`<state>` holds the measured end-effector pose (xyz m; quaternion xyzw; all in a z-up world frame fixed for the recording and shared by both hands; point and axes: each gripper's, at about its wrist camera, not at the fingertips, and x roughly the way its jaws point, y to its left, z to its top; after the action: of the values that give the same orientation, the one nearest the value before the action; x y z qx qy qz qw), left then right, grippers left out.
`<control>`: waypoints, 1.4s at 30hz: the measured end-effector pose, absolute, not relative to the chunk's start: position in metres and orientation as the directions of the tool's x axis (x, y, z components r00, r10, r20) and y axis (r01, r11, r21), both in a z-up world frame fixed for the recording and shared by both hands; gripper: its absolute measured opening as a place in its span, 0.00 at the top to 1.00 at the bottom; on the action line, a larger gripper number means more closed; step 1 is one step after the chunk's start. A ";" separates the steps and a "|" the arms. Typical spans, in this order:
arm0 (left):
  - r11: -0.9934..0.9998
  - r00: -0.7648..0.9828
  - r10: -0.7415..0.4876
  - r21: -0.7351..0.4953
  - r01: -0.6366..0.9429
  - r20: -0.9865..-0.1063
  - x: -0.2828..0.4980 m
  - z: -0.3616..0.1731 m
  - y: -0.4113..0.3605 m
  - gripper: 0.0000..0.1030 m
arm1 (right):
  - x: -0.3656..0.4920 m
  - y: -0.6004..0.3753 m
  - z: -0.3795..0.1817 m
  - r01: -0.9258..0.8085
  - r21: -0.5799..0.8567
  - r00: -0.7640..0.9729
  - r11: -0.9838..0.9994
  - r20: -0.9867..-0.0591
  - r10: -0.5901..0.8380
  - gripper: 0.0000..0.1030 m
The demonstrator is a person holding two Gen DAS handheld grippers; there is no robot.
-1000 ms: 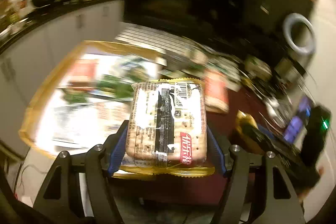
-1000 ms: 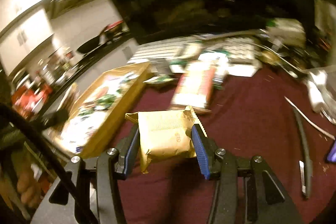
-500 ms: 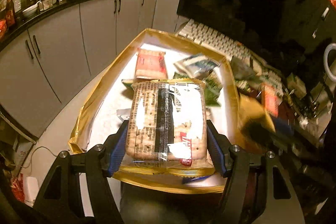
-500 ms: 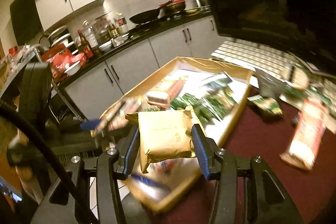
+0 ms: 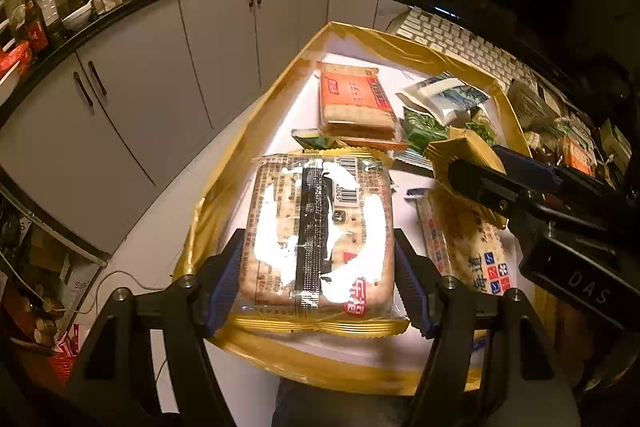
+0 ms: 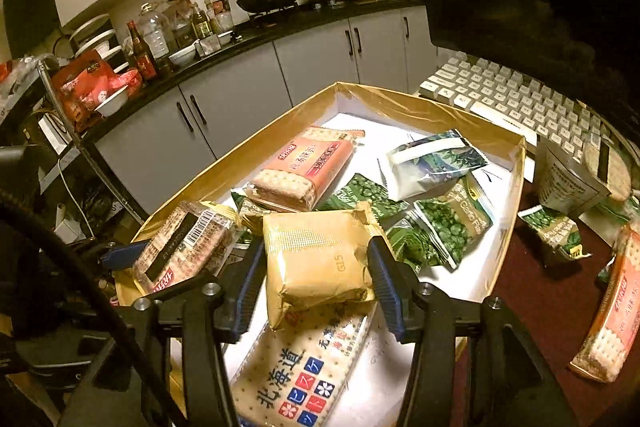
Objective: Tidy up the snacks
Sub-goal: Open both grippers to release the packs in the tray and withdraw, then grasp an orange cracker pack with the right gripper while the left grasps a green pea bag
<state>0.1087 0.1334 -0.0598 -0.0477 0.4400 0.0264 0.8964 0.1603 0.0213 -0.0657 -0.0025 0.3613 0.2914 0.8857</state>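
Note:
My left gripper (image 5: 318,267) is shut on a clear cracker pack (image 5: 320,231) with a barcode, held over the near left end of the gold-rimmed box (image 5: 280,95). The same pack shows in the right wrist view (image 6: 184,247). My right gripper (image 6: 316,267) is shut on a plain gold packet (image 6: 320,251), held over the box (image 6: 400,103) above a white cracker pack (image 6: 304,375) with blue and red squares. Inside the box lie a red cracker pack (image 6: 304,167) and several green snack bags (image 6: 452,219).
A white keyboard (image 6: 512,95) lies behind the box under a dark monitor. On the maroon tabletop at right lie a red cracker pack (image 6: 612,311), a green bag (image 6: 556,231) and a grey pouch (image 6: 568,179). Kitchen cabinets (image 6: 224,107) stand beyond.
Both grippers have swung left from the maroon tabletop to over the box, each keeping its packet. They now hover close side by side above the box's near end.

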 end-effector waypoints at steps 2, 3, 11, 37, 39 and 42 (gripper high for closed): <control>0.993 0.609 0.001 -0.072 -0.095 -0.793 0.109 -0.062 0.136 0.30 | 0.160 0.020 -0.066 -0.521 0.233 0.554 0.821 -0.640 0.533 0.41; 0.992 0.610 -0.010 -0.086 -0.095 -0.792 0.108 -0.063 0.138 0.29 | 0.159 0.016 -0.065 -0.518 0.256 0.550 0.816 -0.631 0.547 0.41; 0.983 0.742 0.064 -0.086 -0.161 -0.667 0.080 -0.033 0.125 0.12 | 0.125 -0.047 -0.045 -0.430 0.355 0.644 0.830 -0.524 0.557 0.28; 0.981 0.668 -0.180 -0.183 0.067 -0.722 0.085 -0.009 0.010 0.12 | 0.176 -0.188 -0.098 0.125 0.301 0.646 0.945 -0.748 0.153 0.30; 0.978 0.655 -0.195 -0.191 0.078 -0.730 0.090 -0.010 0.006 0.12 | 0.178 -0.181 -0.101 0.129 0.236 0.640 0.963 -0.761 0.101 0.38; 0.978 0.645 -0.205 -0.185 0.100 -0.736 0.100 -0.010 -0.004 0.12 | 0.174 -0.182 -0.100 0.116 0.235 0.645 0.965 -0.757 0.107 0.44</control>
<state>0.0997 -0.0042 -0.0100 -0.0637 0.4129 -0.0841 0.9046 0.1735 -0.1821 -0.1002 0.1323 0.4214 -0.0024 0.8972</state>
